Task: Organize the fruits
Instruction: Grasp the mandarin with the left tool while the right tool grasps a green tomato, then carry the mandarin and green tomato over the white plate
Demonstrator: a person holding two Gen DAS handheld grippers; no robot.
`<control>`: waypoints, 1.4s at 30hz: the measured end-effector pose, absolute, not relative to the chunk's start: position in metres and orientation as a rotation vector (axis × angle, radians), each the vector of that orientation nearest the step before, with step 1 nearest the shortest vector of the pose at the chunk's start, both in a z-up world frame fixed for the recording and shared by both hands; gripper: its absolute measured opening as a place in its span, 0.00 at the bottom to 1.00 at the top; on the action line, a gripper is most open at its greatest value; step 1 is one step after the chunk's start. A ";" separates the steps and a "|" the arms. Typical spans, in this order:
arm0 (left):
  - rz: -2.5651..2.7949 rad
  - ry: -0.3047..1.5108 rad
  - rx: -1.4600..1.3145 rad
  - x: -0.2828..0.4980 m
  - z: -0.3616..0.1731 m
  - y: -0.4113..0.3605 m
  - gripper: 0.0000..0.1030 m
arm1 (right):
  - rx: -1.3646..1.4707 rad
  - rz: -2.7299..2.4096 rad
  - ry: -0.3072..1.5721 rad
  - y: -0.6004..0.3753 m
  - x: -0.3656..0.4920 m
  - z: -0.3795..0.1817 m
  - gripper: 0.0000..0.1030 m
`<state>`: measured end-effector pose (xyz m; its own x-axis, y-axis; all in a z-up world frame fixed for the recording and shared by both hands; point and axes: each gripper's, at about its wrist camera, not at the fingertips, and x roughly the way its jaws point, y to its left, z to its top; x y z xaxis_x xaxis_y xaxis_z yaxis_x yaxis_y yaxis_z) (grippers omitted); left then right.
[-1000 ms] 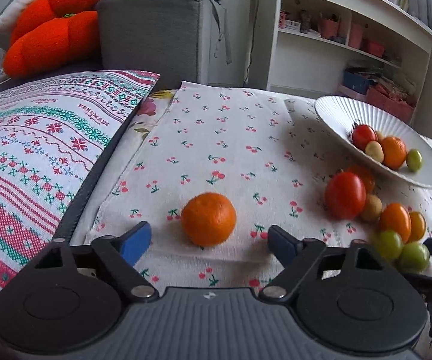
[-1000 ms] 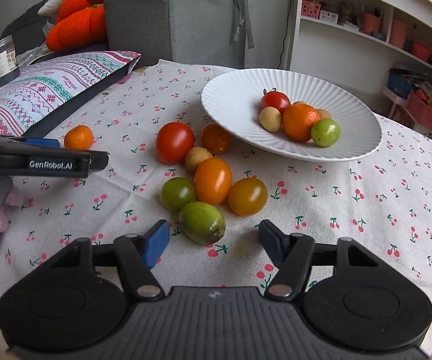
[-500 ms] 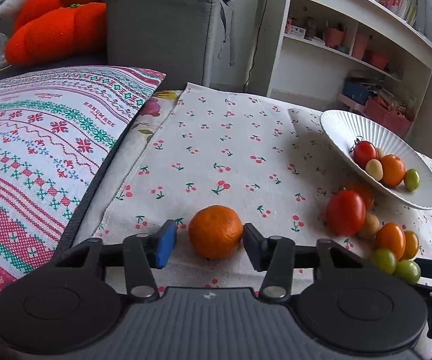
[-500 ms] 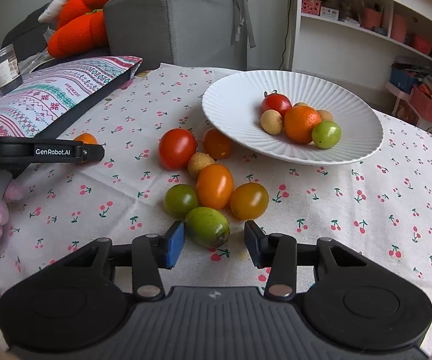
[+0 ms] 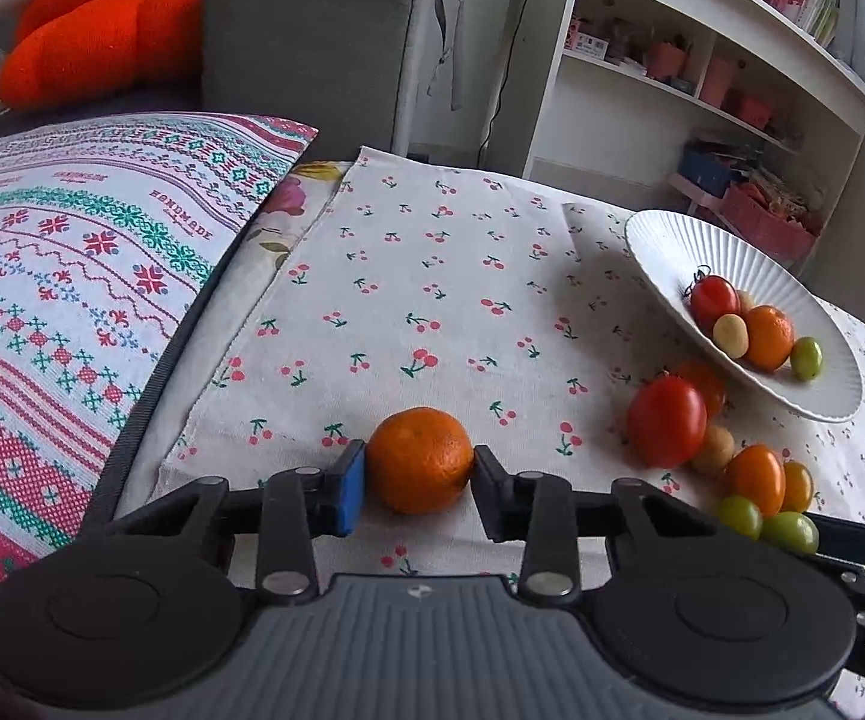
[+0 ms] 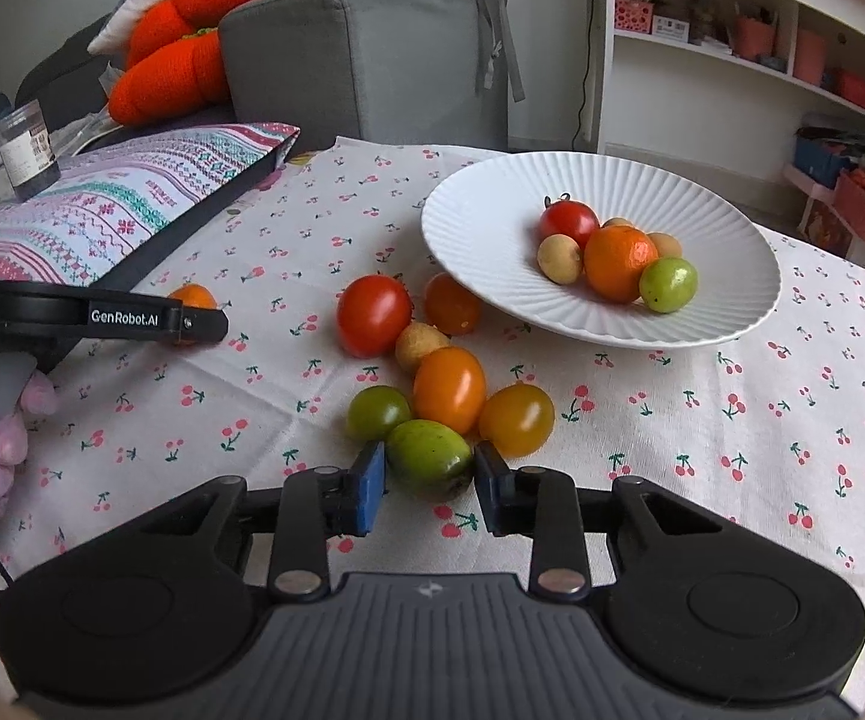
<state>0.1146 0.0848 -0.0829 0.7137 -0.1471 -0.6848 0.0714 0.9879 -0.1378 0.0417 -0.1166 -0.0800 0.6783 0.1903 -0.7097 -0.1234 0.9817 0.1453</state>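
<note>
My left gripper (image 5: pixel 419 480) is shut on a mandarin (image 5: pixel 420 461) that rests on the cherry-print cloth. My right gripper (image 6: pixel 429 483) is shut on a green fruit (image 6: pixel 429 457) at the near edge of a cluster: a red tomato (image 6: pixel 373 315), an orange tomato (image 6: pixel 449 389), a yellow tomato (image 6: pixel 516 420) and a green tomato (image 6: pixel 377 413). A white ribbed plate (image 6: pixel 492 240) behind the cluster holds a red tomato, a mandarin (image 6: pixel 619 263), a green fruit and small tan fruits. The left gripper (image 6: pixel 192 321) also shows at the left of the right wrist view.
A patterned cushion (image 5: pixel 60 276) lies along the table's left side. A grey sofa (image 6: pixel 366 60) with orange plush toys stands behind. A white shelf unit (image 6: pixel 762 60) is at the back right. A dark jar (image 6: pixel 27 150) stands at far left.
Both grippers moved forward and closed: the left one onto the mandarin, the right one onto the green fruit. The fruits stay on the cloth.
</note>
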 end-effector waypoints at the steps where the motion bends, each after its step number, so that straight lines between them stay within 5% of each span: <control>1: -0.124 0.769 -0.103 0.114 -0.082 0.084 0.24 | 0.095 0.176 0.806 -0.117 0.042 -0.079 0.28; 42: -0.410 0.794 -0.124 0.092 -0.042 -0.007 0.24 | 0.354 0.084 0.753 -0.190 0.042 -0.033 0.28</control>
<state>0.0924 -0.0074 -0.0419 0.6269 -0.4028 -0.6669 0.3111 0.9142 -0.2596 0.0421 -0.1901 -0.0330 0.7297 0.1999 -0.6539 0.0515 0.9375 0.3441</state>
